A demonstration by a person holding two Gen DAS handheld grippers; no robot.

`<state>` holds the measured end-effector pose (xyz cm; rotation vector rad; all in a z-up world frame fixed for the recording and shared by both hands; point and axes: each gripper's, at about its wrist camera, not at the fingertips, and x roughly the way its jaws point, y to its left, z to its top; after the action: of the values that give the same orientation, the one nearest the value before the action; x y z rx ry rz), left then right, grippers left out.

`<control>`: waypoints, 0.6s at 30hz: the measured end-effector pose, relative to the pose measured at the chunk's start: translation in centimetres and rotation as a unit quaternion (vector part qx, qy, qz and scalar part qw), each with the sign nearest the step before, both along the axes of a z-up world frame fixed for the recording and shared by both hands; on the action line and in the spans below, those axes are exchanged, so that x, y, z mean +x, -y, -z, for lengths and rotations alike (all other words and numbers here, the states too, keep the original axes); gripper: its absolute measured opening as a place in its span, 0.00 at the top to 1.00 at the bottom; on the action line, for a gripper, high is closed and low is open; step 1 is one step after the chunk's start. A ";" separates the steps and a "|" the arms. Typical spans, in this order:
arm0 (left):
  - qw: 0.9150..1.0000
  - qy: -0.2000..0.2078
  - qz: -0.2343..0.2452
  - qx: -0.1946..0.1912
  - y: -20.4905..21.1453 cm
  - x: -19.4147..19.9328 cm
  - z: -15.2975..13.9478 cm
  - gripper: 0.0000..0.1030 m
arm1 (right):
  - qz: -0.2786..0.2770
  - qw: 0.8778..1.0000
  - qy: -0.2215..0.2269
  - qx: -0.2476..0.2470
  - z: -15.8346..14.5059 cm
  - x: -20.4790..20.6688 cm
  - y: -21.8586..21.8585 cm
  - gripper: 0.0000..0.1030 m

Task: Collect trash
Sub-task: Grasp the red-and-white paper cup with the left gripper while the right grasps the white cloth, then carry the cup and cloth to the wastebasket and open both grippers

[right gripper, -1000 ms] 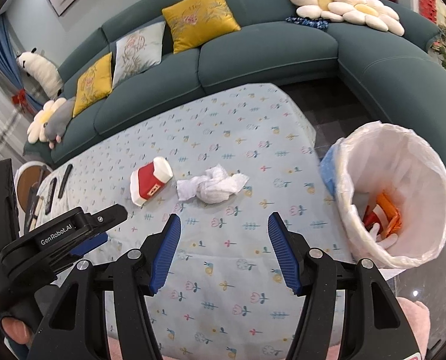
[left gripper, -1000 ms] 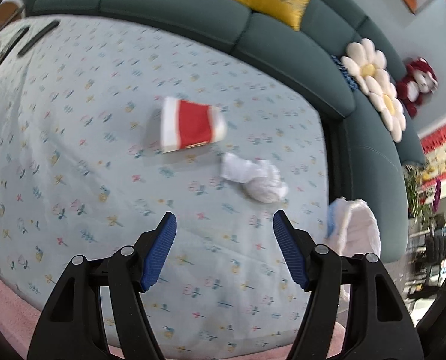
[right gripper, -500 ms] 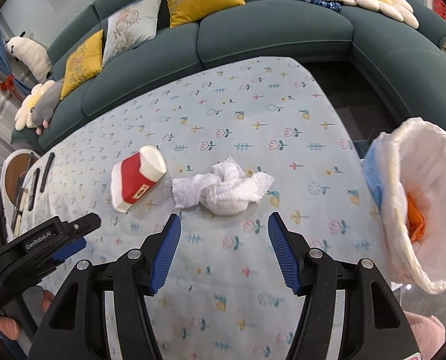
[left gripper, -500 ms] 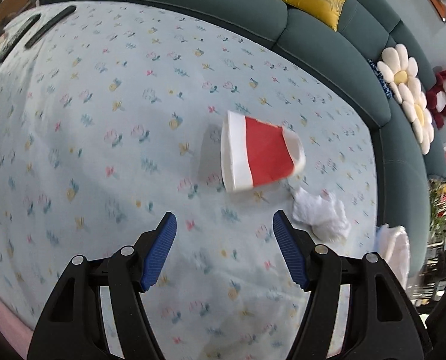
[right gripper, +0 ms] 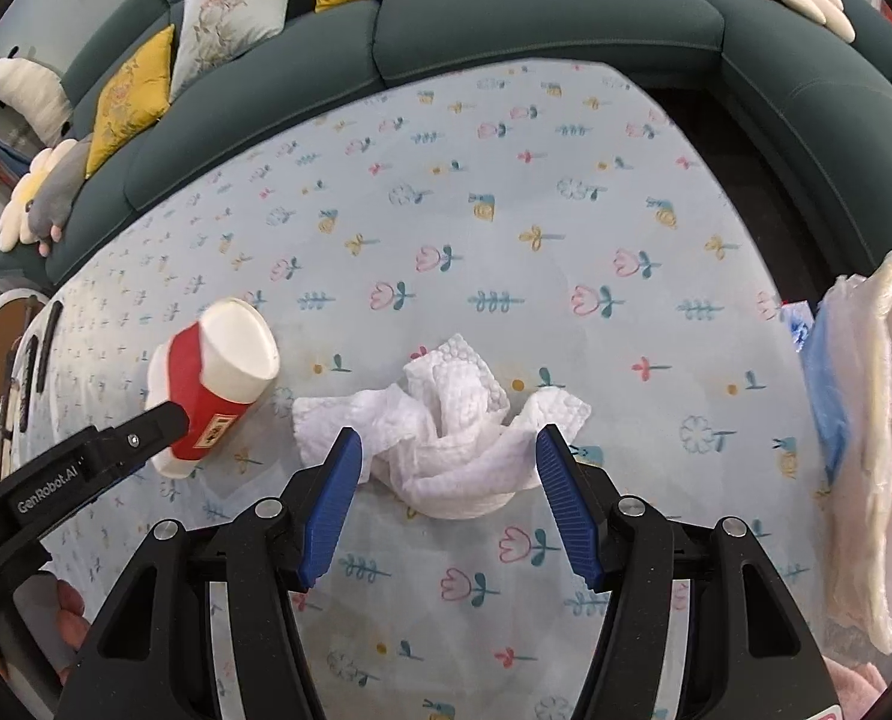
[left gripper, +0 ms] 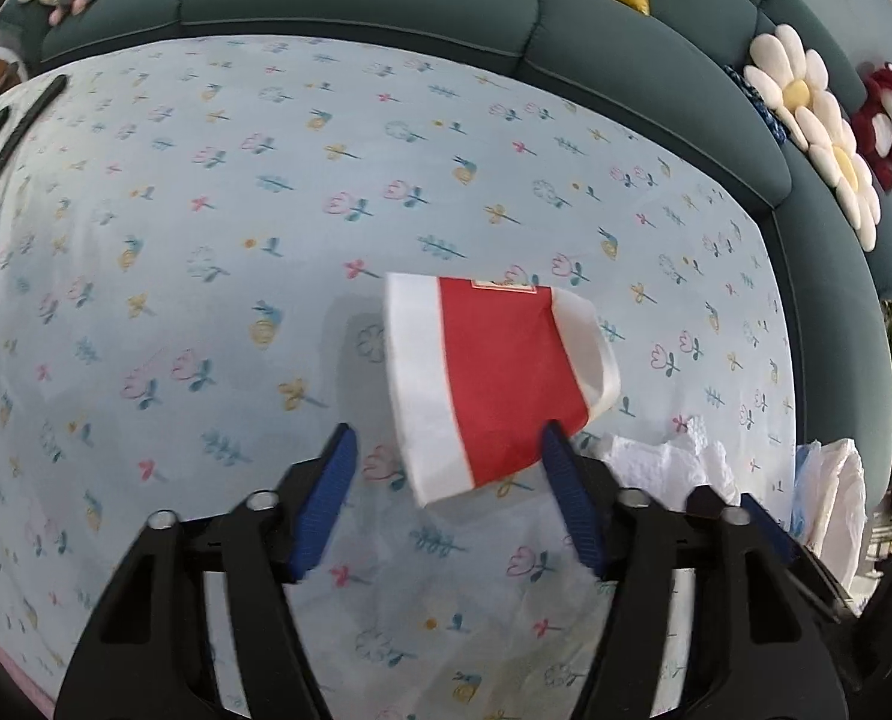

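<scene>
Table: we are working over the pale blue flower-printed tablecloth (right gripper: pixel 506 192), which is filling more of both views than a second ago; both tools are closing in on the trash.

Bin: the white plastic-lined waste bin (right gripper: pixel 872 438) is sliding towards the right edge of the right wrist view, where a second ago its whole mouth was showing. In the left wrist view only a sliver of it (left gripper: pixel 836 492) is showing.

Left gripper (left gripper: pixel 449 495): its jaws are standing spread wide, nothing between the blue pads yet. The crushed red-and-white paper cup (left gripper: pixel 494 381) is lying on its side on the cloth; half a second ago it was well ahead of the tips, and now its near end is sitting between them, just beside the right pad.

Right gripper (right gripper: pixel 449 498): likewise released, jaws wide. The crumpled white paper towel (right gripper: pixel 446 438) is lying on the cloth, and the pads are now flanking its near part where earlier they were short of it.

Meaning: we are judging both approaches nearly complete; closing on each item looks like the next step, then carrying them to the bin.

Risk: the cup is soft and may flatten further or slip when squeezed.
</scene>
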<state>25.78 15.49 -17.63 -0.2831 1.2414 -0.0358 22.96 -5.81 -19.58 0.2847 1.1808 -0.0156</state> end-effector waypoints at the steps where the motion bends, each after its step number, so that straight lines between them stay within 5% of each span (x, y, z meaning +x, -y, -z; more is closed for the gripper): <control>1: 1.000 -0.003 0.007 -0.005 0.3 0.2 0.2 0.60 | 0.000 1.000 -0.003 0.001 0.4 0.1 0.0 0.47; 3: 1.000 -0.004 0.015 -0.011 0.6 0.3 0.4 0.75 | -0.005 1.000 -0.008 0.004 0.9 0.3 -0.2 0.60; 8: 0.999 0.008 0.029 -0.017 1.5 0.0 -0.2 0.98 | -0.007 1.000 -0.012 0.014 1.5 0.1 -0.2 0.76; 18: 0.999 0.036 0.038 -0.001 2.7 -1.6 -3.5 0.97 | -0.016 0.999 0.008 0.031 -0.6 -1.4 0.1 0.82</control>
<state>24.19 12.76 -14.12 -0.2356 1.1795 -0.1118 21.60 -5.89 -19.01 0.3200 1.1716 0.0525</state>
